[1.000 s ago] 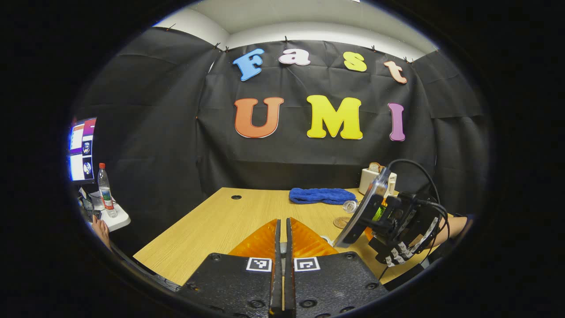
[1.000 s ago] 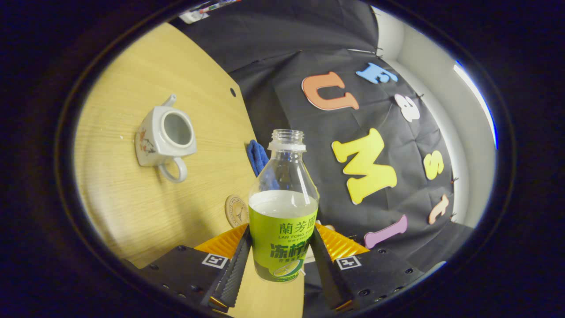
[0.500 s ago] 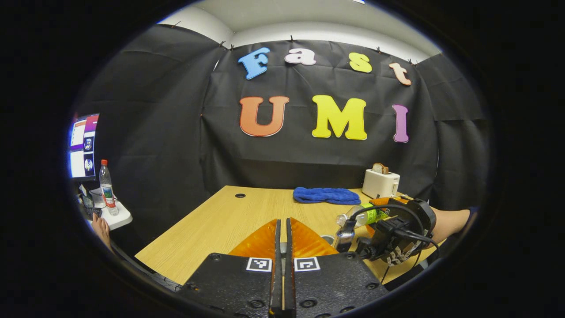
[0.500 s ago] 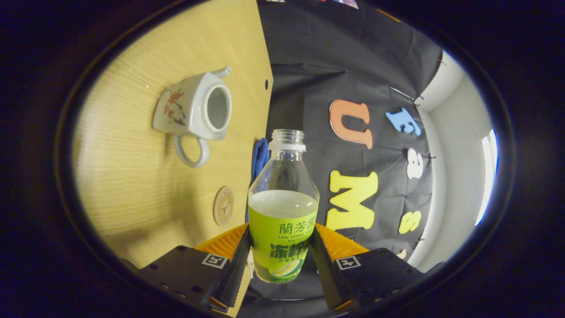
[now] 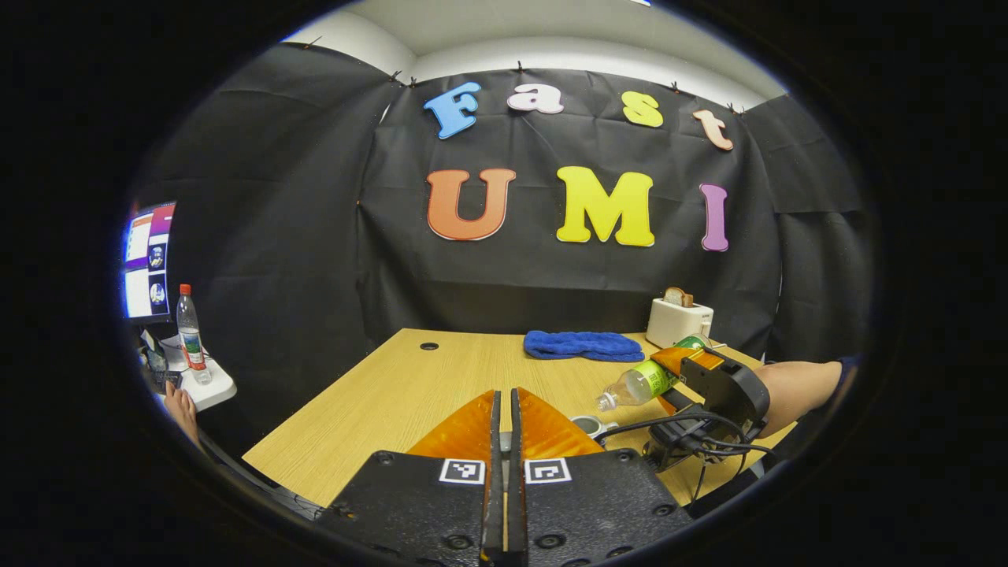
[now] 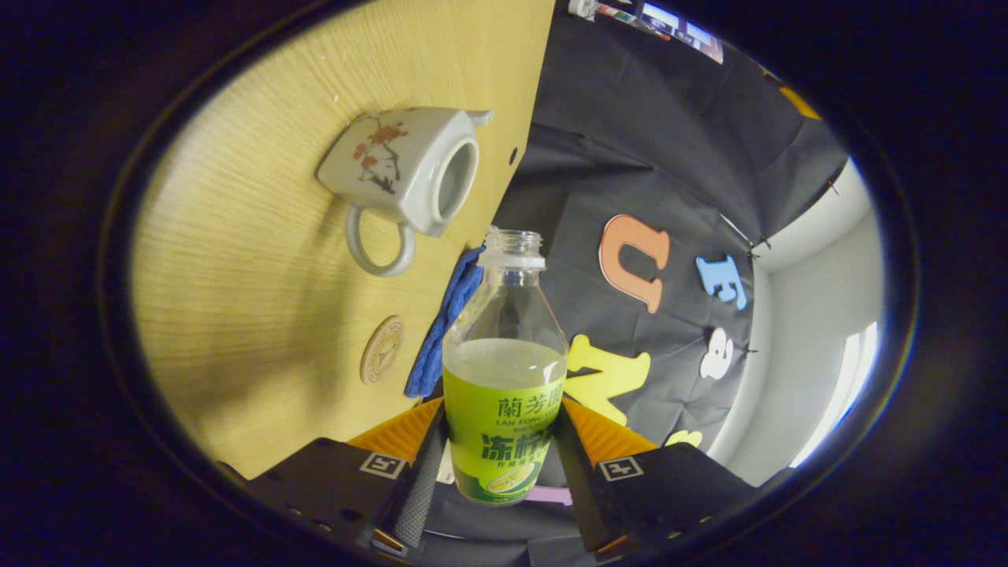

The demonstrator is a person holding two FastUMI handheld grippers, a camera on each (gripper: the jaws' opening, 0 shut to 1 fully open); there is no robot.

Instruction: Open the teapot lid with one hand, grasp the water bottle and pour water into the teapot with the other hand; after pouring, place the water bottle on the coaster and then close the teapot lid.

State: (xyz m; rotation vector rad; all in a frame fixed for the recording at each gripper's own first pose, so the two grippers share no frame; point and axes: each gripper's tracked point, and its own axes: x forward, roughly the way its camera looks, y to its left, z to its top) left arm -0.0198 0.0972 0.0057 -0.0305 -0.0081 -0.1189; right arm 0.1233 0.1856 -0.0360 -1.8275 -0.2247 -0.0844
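While right tool (image 6: 498, 453) pinches tilted water bottle (image 6: 504, 394), left tool (image 5: 504, 472) pressed together — teapot (image 5: 592, 426) mostly hidden.

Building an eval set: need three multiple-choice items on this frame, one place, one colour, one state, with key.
1. Where is the coaster?
A. on the table beside the blue cloth
B. under the teapot
C. on the toaster

2. What colour is the water bottle label?
A. red
B. green
C. white

3. What state is the teapot in?
A. lid on
B. lid off, mouth open
C. lying broken

Key: 1 A, it lies bare on the wood next to the cloth. 2 B, green wrap between the right gripper fingers. 3 B, the round opening shows uncovered.
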